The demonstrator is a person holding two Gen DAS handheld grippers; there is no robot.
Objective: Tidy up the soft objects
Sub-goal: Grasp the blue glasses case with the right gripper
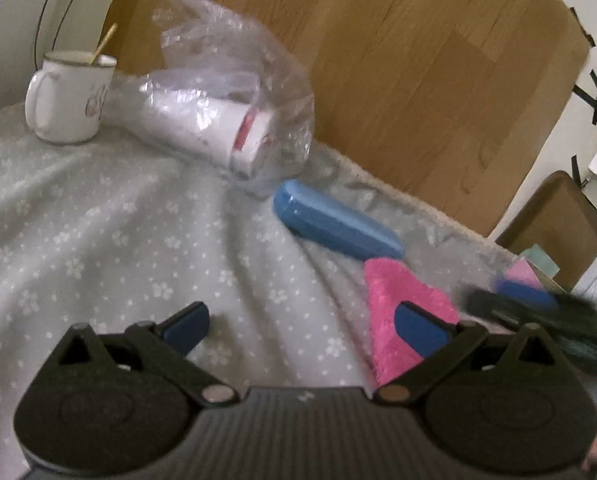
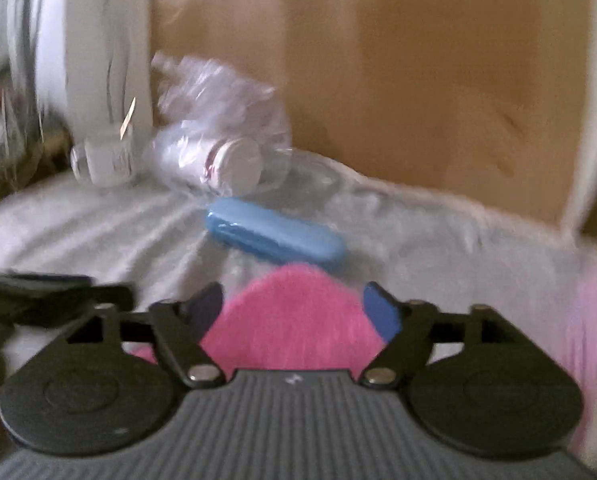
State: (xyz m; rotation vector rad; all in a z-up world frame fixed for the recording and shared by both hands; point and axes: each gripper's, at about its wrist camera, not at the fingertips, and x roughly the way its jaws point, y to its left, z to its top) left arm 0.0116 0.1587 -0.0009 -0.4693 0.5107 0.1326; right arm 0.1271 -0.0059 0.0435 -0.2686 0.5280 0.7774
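Observation:
A fuzzy pink cloth point(image 1: 394, 312) lies on the flower-print tablecloth point(image 1: 118, 220), just right of my left gripper point(image 1: 302, 326), which is open and empty above the cloth-covered table. In the right wrist view the pink cloth point(image 2: 290, 320) lies between the wide-open fingers of my right gripper point(image 2: 298, 312); the view is blurred and I cannot tell if the pads touch it. The right gripper also shows blurred at the right edge of the left wrist view point(image 1: 530, 300).
A blue oblong case point(image 1: 334, 226) lies behind the pink cloth. A clear plastic bag with a white container point(image 1: 234, 128) and a white mug point(image 1: 68, 96) with a stick stand at the back. A wooden board point(image 1: 418, 60) leans behind the table. A pale pink item point(image 1: 520, 272) sits far right.

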